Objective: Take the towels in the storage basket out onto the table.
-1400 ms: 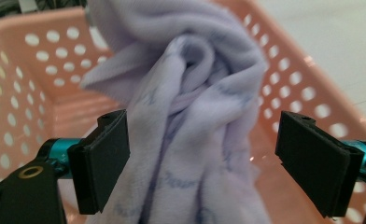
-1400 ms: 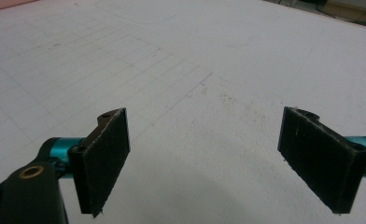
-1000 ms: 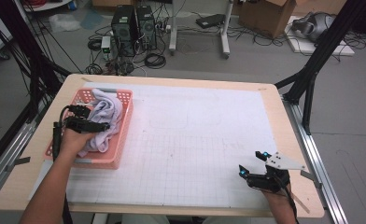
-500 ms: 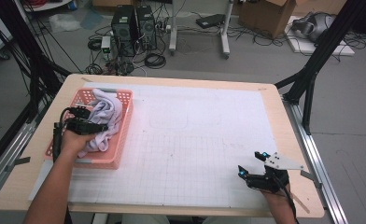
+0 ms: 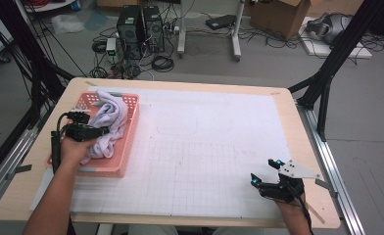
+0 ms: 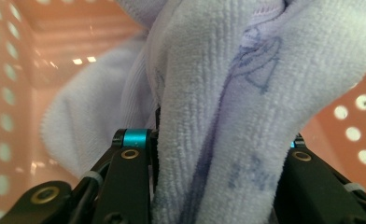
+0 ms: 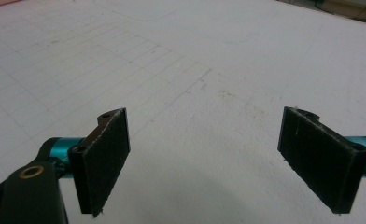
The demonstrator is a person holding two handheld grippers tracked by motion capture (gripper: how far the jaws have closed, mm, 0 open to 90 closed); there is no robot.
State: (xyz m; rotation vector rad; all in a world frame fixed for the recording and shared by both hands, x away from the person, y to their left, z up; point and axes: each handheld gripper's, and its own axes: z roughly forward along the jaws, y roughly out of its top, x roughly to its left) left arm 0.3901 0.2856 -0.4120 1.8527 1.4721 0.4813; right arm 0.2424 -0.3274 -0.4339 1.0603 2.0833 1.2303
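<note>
Left gripper [image 5: 93, 131] jaws just closed onto a thick fold of the towel [image 6: 218, 121] inside the pink basket [image 5: 126, 161]: soft, light, likely to drape. Right gripper [image 7: 202, 163] gapes wide, empty, well apart from the basket.

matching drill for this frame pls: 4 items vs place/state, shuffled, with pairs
Items:
1. towel
2. basket
3. left gripper
4. right gripper

Places/states:
A. jaws wide apart over the bare white mat
B. pink, perforated, at the table's left edge
C. pale lilac, bunched up inside the basket
D. jaws just closing, with towel cloth between them

Pairs: 1-C, 2-B, 3-D, 4-A
</note>
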